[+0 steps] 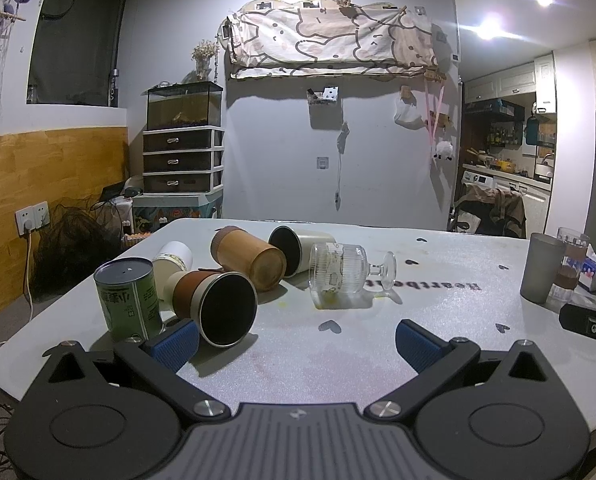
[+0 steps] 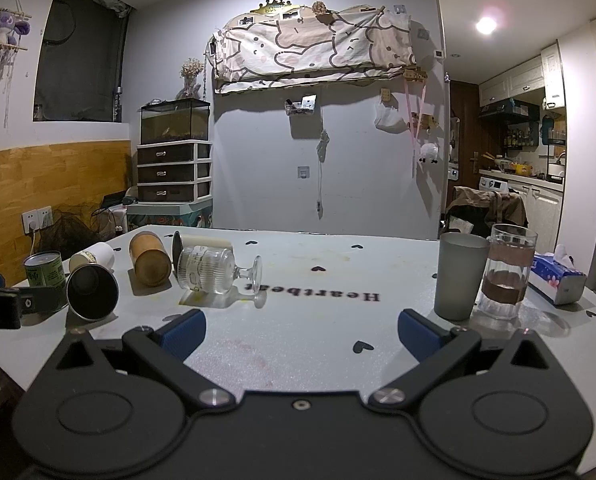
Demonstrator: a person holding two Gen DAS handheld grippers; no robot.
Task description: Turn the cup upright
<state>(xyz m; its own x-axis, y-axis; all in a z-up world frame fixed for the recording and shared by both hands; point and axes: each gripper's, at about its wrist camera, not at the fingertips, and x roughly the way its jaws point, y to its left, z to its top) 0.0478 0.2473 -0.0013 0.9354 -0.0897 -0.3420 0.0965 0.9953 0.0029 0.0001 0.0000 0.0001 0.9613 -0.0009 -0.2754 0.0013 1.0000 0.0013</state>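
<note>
- Since several cups lie on their sides, I judge the clear ribbed glass goblet (image 2: 212,270) as the likely target; it lies mid-table, mouth to the left.
- Beside it lie a bamboo cylinder cup (image 2: 149,262) and a brown cup with steel rim (image 1: 218,306).
- Left gripper (image 1: 296,344) and right gripper (image 2: 301,332) both stand wide open, holding nothing.
- Task seems not yet begun; next a gripper must reach and close on a cup.
</note>
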